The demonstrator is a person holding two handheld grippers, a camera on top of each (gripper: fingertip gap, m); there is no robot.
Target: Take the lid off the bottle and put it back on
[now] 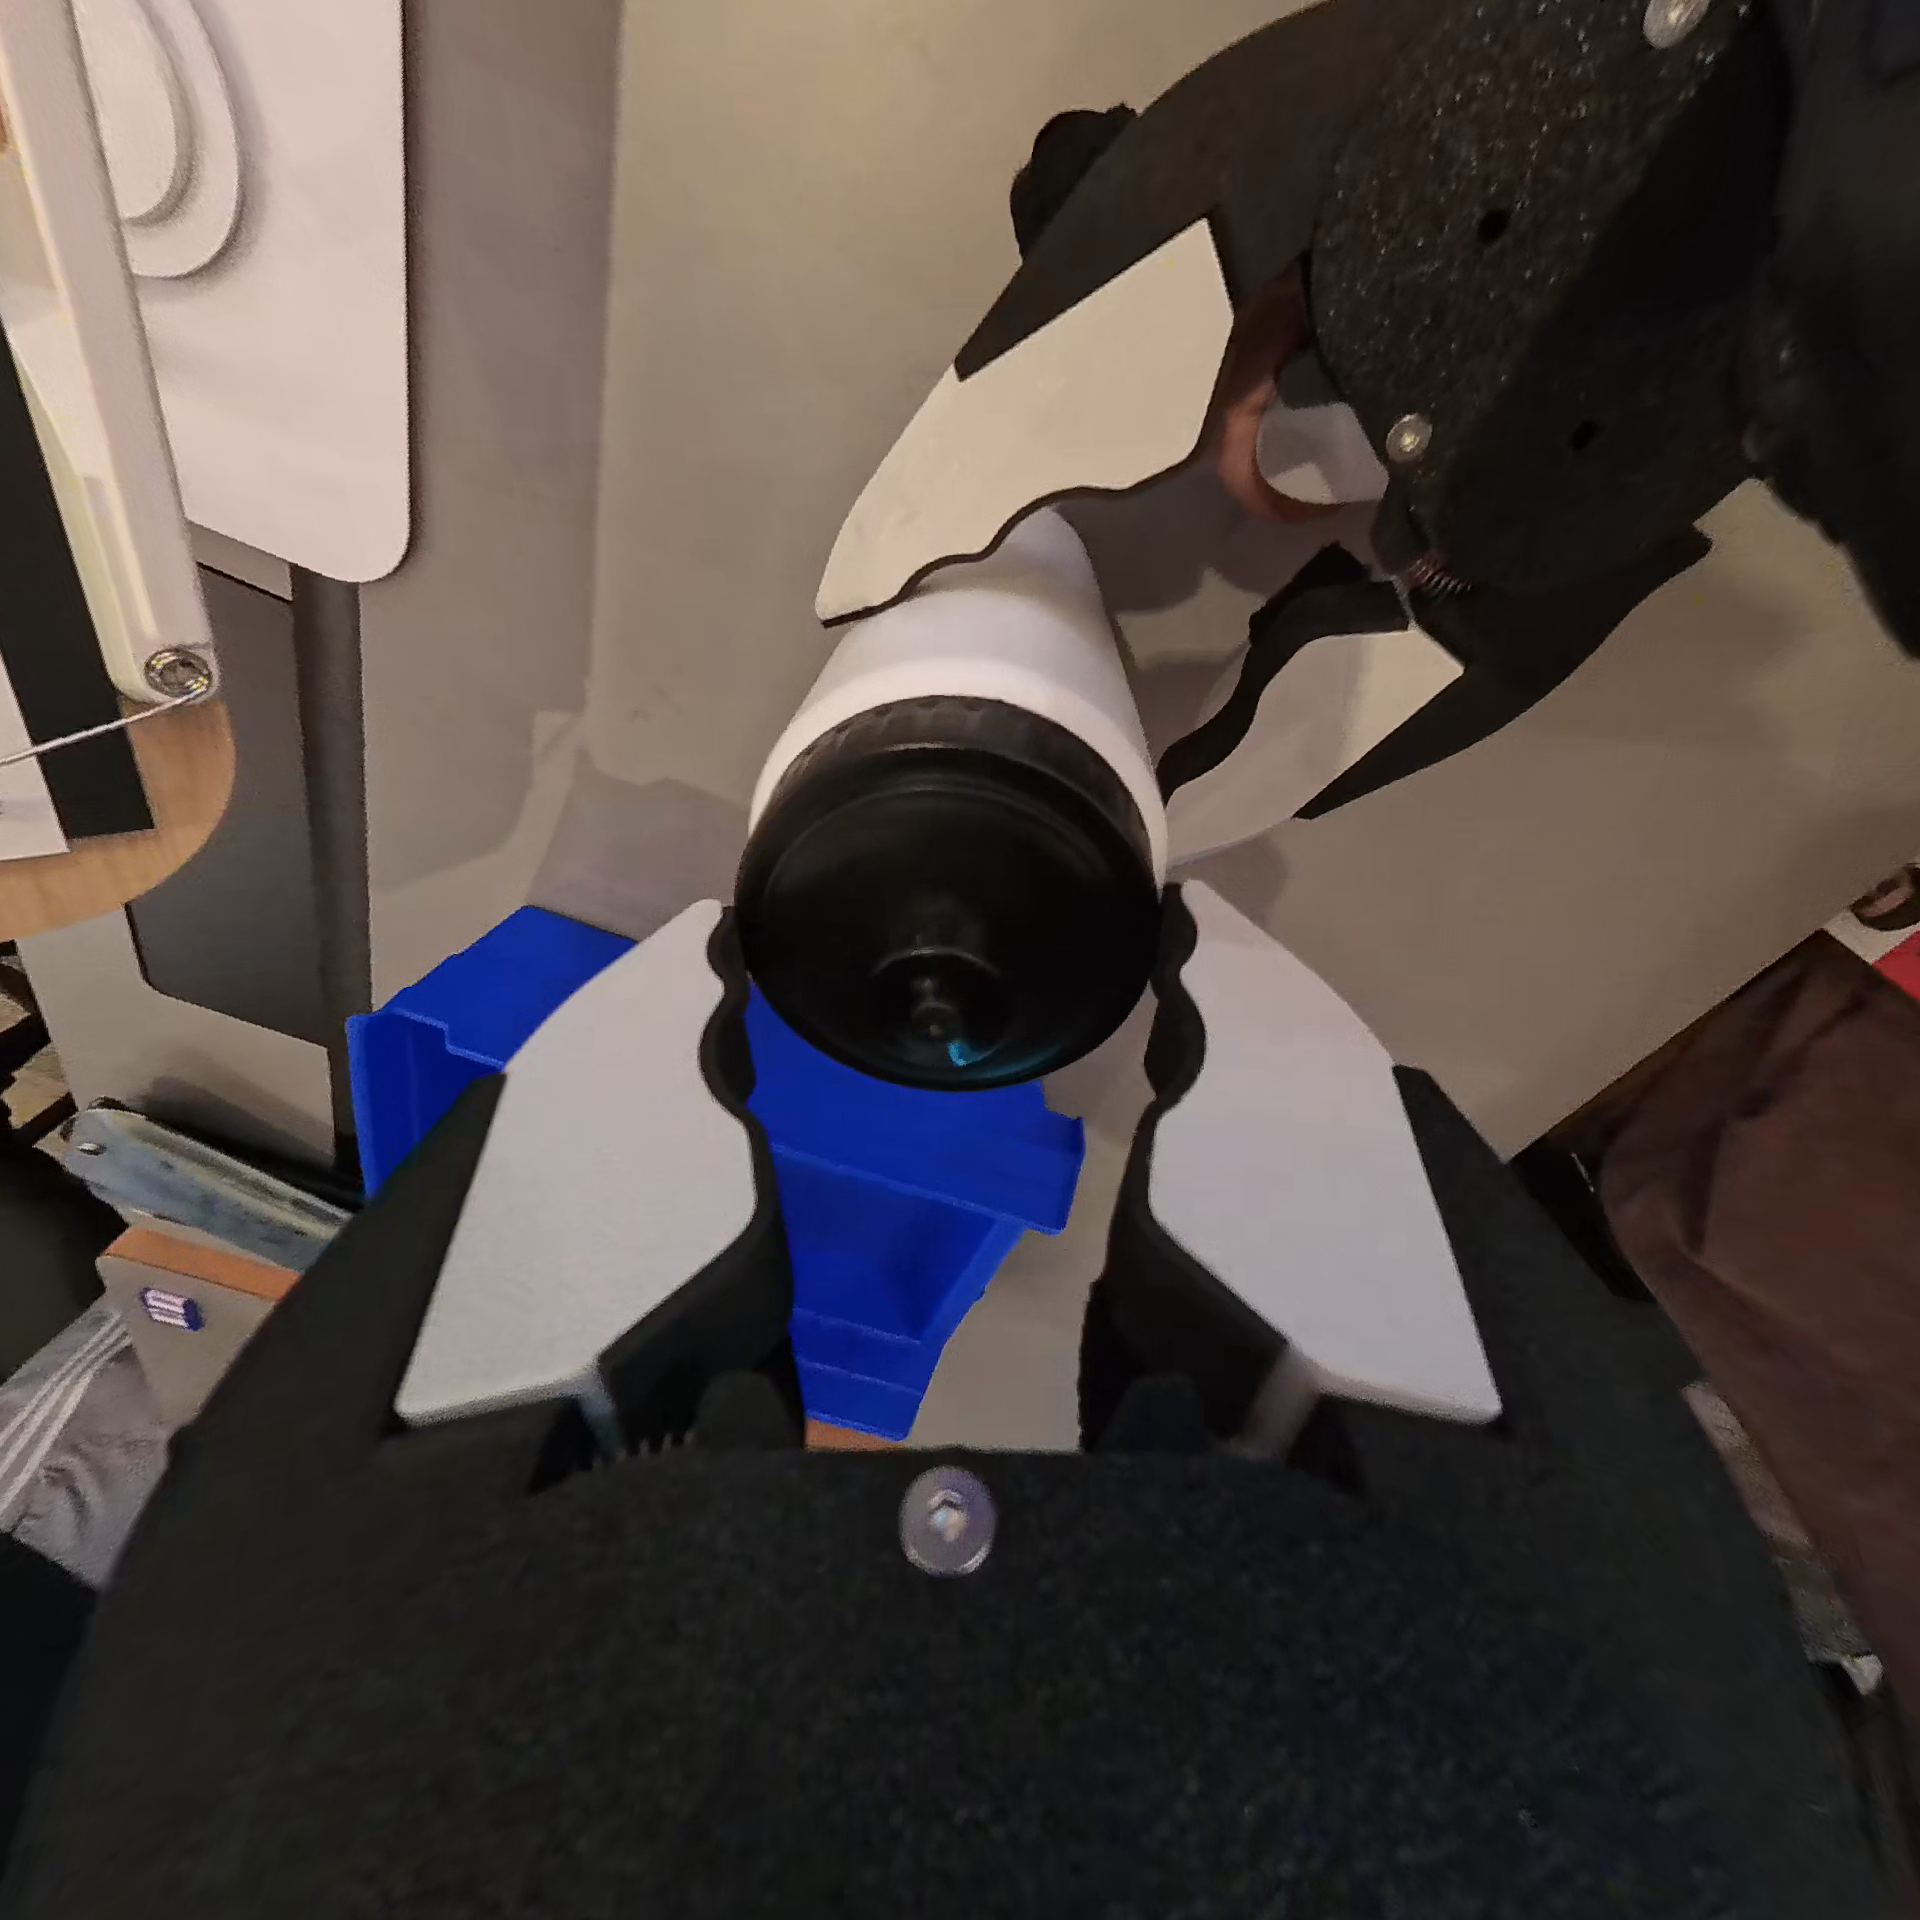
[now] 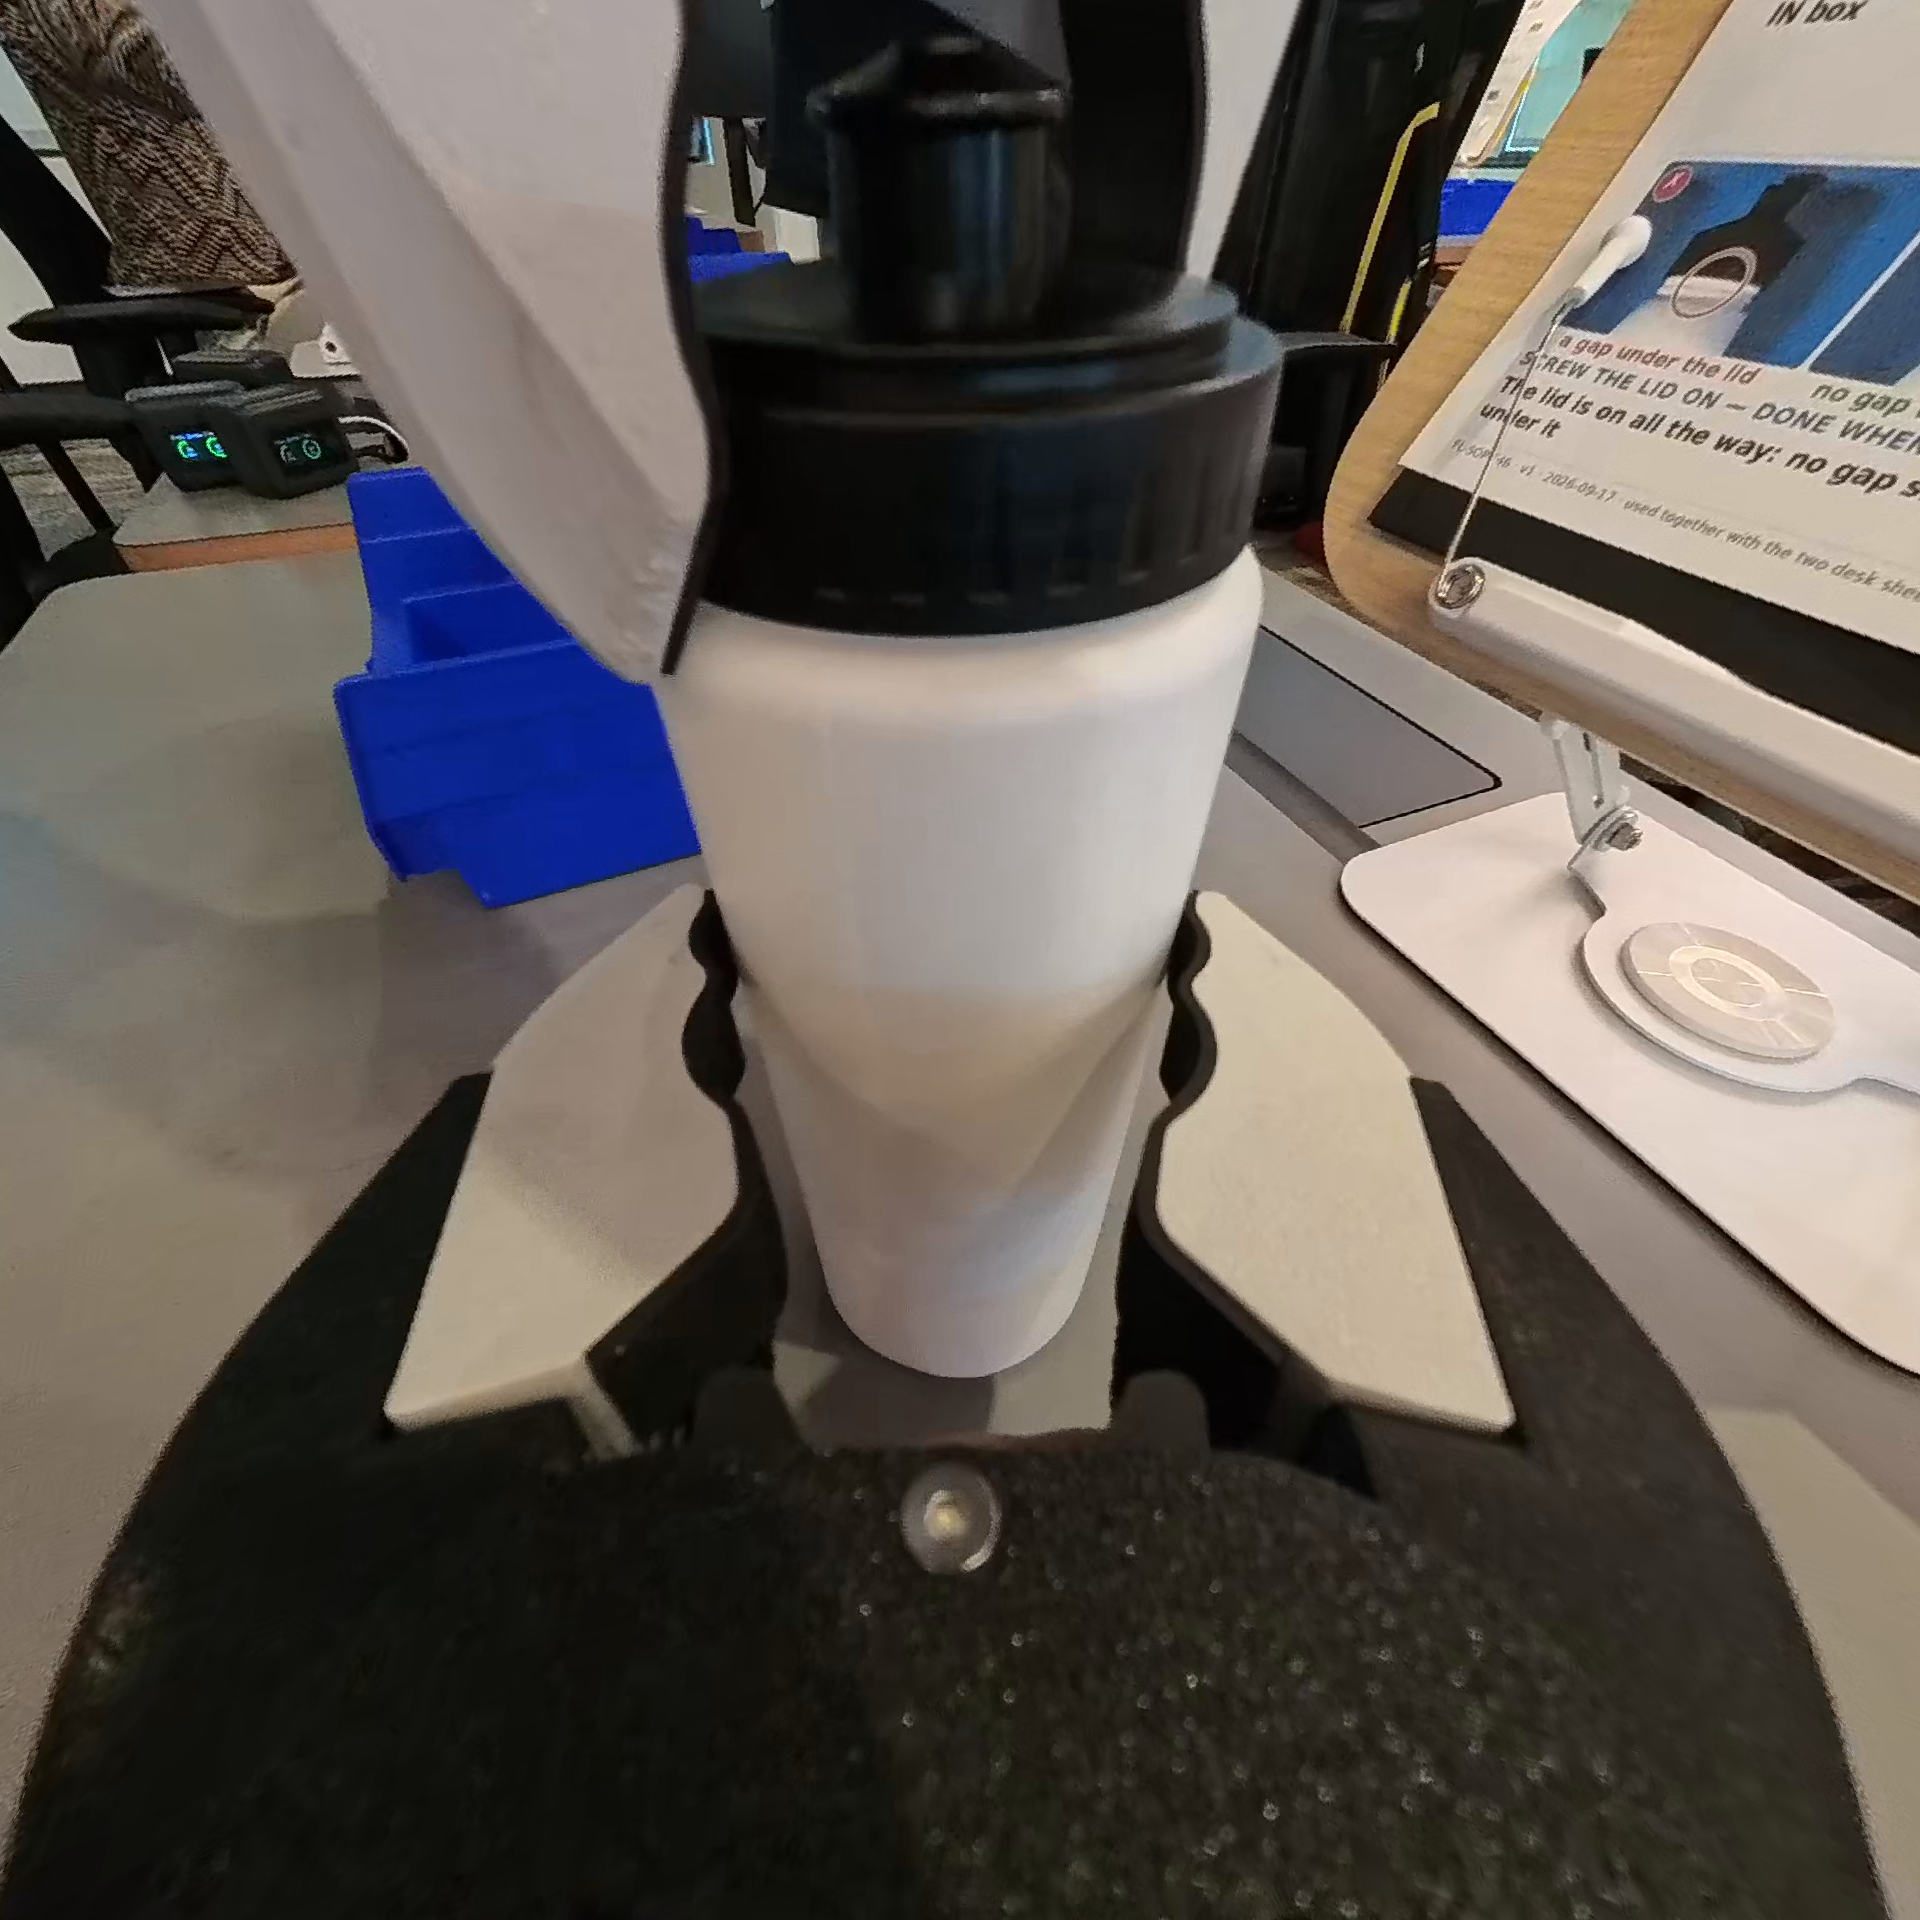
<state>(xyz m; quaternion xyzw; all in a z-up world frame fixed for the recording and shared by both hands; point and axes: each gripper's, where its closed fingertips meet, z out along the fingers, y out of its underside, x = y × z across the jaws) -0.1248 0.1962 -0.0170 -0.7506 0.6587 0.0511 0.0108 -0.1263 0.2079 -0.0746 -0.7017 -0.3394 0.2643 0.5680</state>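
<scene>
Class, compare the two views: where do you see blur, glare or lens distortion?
Left wrist view: fisheye bending at the edges, a small blue glint on the black lid, soft focus on it. Right wrist view: motion blur smears the white bottle; table evenly lit.

White bottle [image 2: 966,883] upright on table; black lid [image 2: 997,478] on.

blue bin [image 2: 499,717] left, document stand [image 2: 1621,935] right, bare table [image 2: 208,1039] between

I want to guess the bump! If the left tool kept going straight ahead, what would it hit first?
Probably the black lid of the white bottle. The left tool points straight at the lid's top, its fingertips already flanking the rim, so the lid looks first in line.
</scene>
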